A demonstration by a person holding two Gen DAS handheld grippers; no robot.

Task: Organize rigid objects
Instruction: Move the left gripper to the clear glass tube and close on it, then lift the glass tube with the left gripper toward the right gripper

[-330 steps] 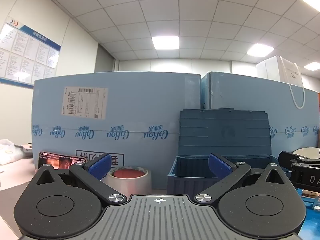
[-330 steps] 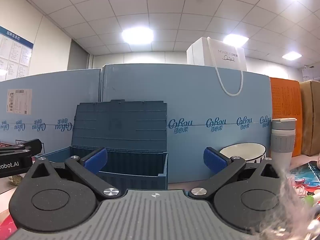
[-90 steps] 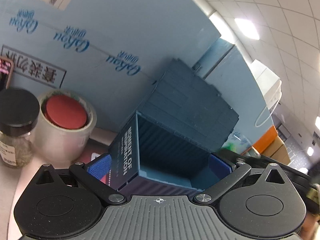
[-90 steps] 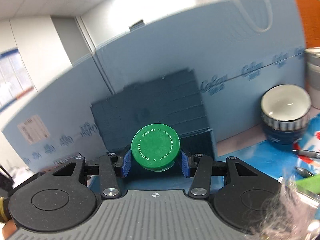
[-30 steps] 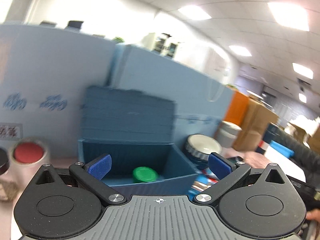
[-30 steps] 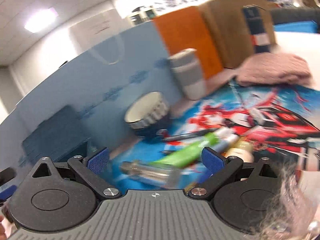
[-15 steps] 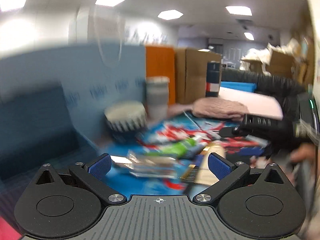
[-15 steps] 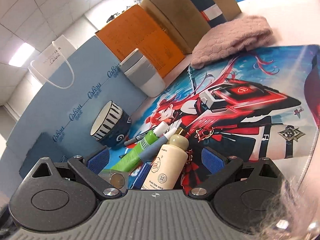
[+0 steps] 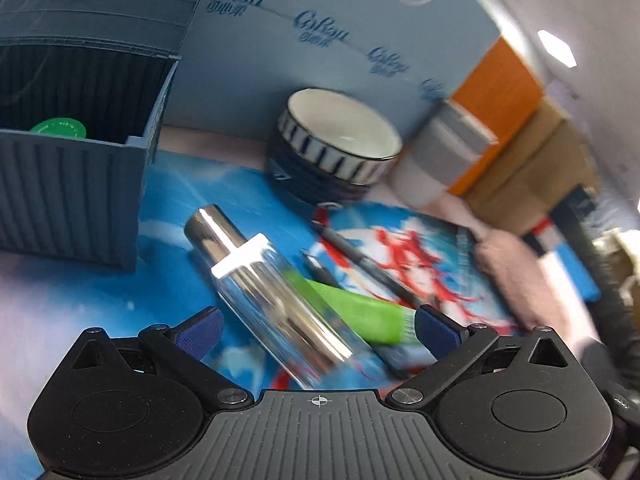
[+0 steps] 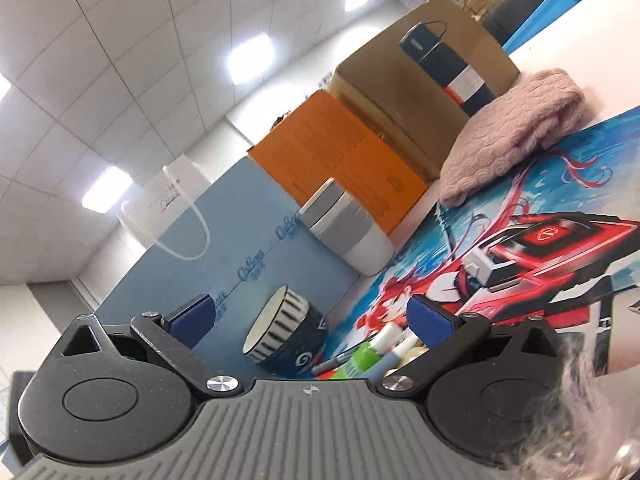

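Ceiling (image 10: 120, 60) of white tiles with recessed light panels; a pale blue printed partition (image 9: 320, 60) backs the desk (image 9: 60, 292), which shows pale at its near left.

- Desk mat (image 10: 560, 216) — bright blue with red and white figure artwork, covering most of the surface.
- Brown cardboard box (image 10: 400, 76) and orange box (image 10: 340, 152), side by side against the far edge; a dark flask (image 10: 444, 64) stands in front of the brown one.
- White paper bag (image 10: 172, 188) with cord handle, set on top of the partition.
- Blue-grey storage bin (image 9: 68, 196), lid open, at the left on the desk; a green-capped jar (image 9: 60, 128) lies inside it.
- Pink knitted cloth (image 10: 516, 128), bunched on the mat's far side.
- Grey-and-white cup (image 10: 344, 228), upright, just beside the orange box.
- Striped ceramic bowl (image 9: 340, 144), upright, between bin and cup.
- Clear bottle with chrome cap (image 9: 260, 280), lying on the mat, cap towards the bin; its base end lies between the open fingers of the left tool (image 9: 316, 330).
- Green tube (image 9: 352, 308), lying against the bottle's right side; a dark pen (image 9: 360, 264) lies beyond it.
- Left tool: spread wide, gripping nothing.
- Right tool (image 10: 312, 316): spread wide, empty, tilted — bowl and tube ends showing between its fingers.
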